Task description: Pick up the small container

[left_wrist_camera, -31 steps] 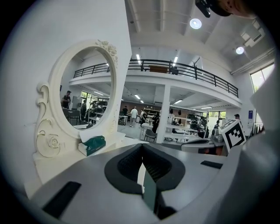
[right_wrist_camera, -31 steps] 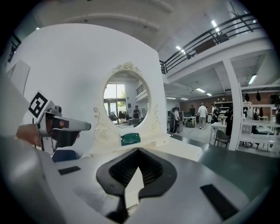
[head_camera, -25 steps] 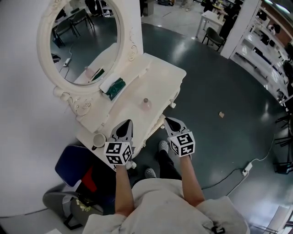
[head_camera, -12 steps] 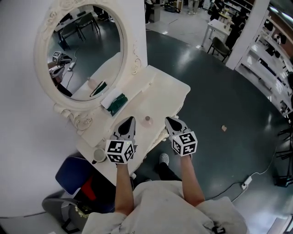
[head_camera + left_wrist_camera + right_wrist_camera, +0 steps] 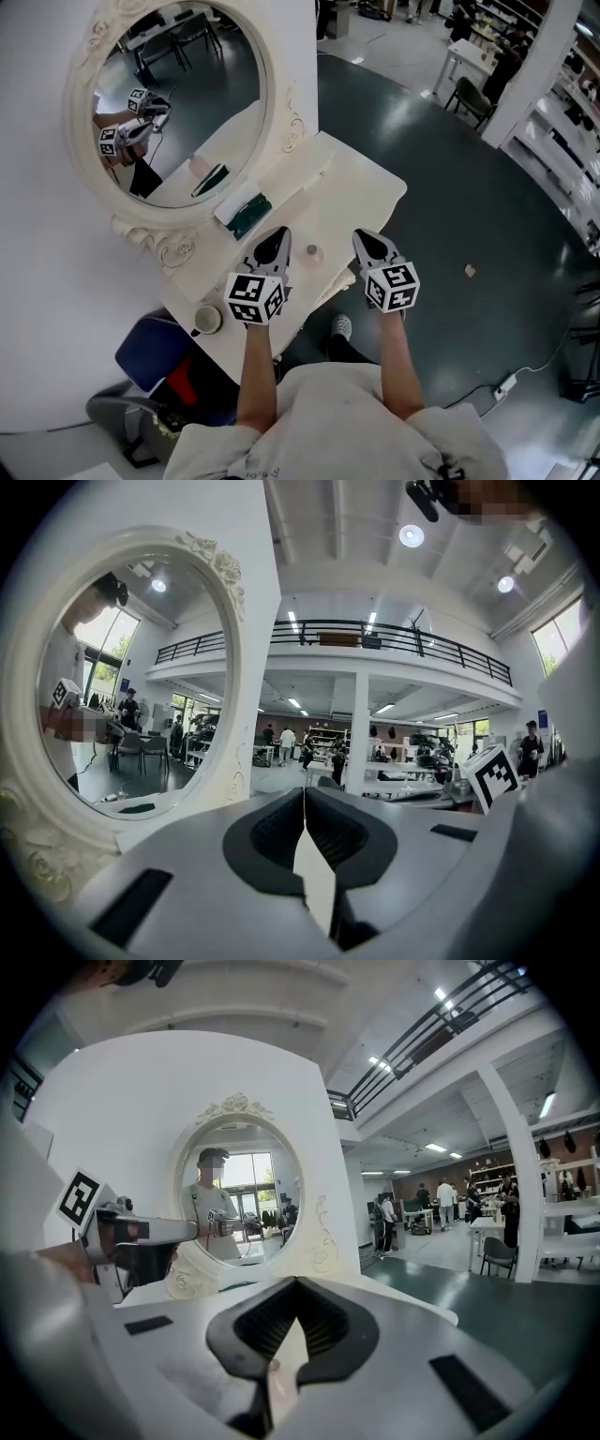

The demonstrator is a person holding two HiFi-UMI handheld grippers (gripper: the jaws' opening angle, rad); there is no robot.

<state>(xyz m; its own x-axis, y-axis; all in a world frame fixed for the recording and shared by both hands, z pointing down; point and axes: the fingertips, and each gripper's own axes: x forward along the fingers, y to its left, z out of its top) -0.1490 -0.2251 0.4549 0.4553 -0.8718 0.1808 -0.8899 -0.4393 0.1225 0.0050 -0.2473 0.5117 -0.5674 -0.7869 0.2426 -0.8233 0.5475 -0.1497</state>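
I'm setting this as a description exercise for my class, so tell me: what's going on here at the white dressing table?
A person stands at the white dressing table with a handheld gripper in each hand. The left gripper and right gripper are both at the table's near edge, fingers shut and holding nothing. The small container, pinkish, sits on the tabletop between them, untouched, so the pick-up is not yet done. An oval mirror stands behind.
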